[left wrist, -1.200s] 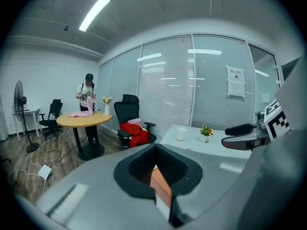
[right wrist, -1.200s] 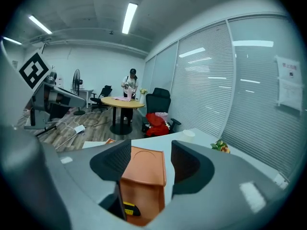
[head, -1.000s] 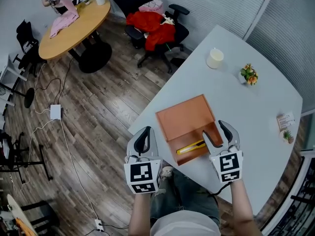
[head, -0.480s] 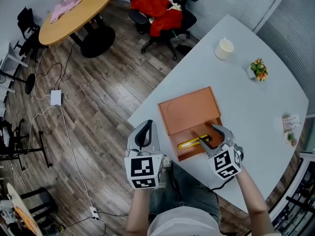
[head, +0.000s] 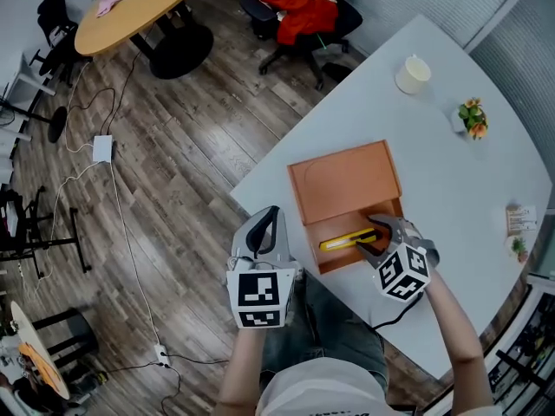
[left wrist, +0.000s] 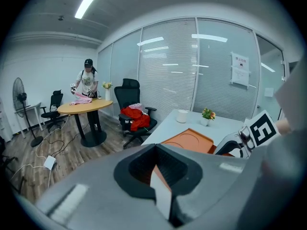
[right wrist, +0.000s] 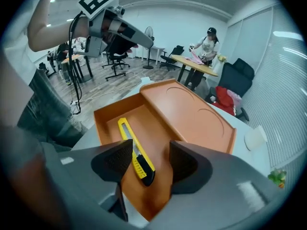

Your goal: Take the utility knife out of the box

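The left tongs [head: 267,219] hang pressed together and empty, just off the bench's [head: 451,198] near edge. Right of them, the utility knife [head: 340,243] lies in the open orange box [head: 334,263], between the wide right tongs [head: 371,235]. Their jaws have just been closing slightly and do not grip it.

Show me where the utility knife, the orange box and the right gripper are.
utility knife [right wrist: 134,151]: right gripper view, on its yellow body.
orange box [right wrist: 158,131]: right gripper view, on its bare floor.
right gripper [right wrist: 151,153]: right gripper view, midway between its fingertips.
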Action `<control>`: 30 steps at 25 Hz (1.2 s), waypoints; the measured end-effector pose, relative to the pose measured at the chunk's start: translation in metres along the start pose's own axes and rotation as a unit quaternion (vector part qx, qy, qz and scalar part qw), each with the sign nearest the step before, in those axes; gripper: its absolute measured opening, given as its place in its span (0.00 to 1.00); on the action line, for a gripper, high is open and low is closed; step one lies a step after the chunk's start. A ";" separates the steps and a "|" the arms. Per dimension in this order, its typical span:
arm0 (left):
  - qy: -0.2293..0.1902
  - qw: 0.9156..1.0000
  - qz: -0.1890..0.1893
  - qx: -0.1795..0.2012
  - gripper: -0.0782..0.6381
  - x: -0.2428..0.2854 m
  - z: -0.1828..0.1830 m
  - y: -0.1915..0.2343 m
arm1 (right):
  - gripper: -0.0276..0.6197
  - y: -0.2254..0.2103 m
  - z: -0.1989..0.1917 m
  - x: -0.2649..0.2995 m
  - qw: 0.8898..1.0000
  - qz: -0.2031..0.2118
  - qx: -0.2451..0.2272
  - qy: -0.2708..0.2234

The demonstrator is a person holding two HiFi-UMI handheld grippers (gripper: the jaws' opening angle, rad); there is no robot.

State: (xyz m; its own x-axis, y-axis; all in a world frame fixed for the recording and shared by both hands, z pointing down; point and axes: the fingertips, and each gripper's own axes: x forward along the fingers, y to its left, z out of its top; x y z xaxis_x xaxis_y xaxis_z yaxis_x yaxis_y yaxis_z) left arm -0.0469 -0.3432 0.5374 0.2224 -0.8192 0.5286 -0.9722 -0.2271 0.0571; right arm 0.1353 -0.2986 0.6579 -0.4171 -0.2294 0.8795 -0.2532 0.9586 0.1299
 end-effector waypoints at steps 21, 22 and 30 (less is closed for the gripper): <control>0.029 0.999 0.026 -0.026 0.11 -0.018 -0.033 0.008 | 0.43 0.024 -0.032 0.045 0.962 0.123 -0.192 0.148; 0.030 0.999 0.027 -0.026 0.11 -0.018 -0.034 0.009 | 0.43 0.024 -0.032 0.046 0.961 0.122 -0.198 0.153; 0.034 0.998 0.034 -0.036 0.11 -0.023 -0.038 0.016 | 0.37 0.032 -0.030 0.044 0.951 0.131 -0.221 0.173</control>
State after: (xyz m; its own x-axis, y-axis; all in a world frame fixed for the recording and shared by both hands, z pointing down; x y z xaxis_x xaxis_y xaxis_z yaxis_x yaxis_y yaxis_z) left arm -0.0705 -0.3084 0.5587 0.1521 -0.7933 0.5895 -0.9882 -0.1315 0.0781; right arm 0.1352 -0.2732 0.7142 -0.0837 0.0226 0.9962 0.2434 0.9699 -0.0016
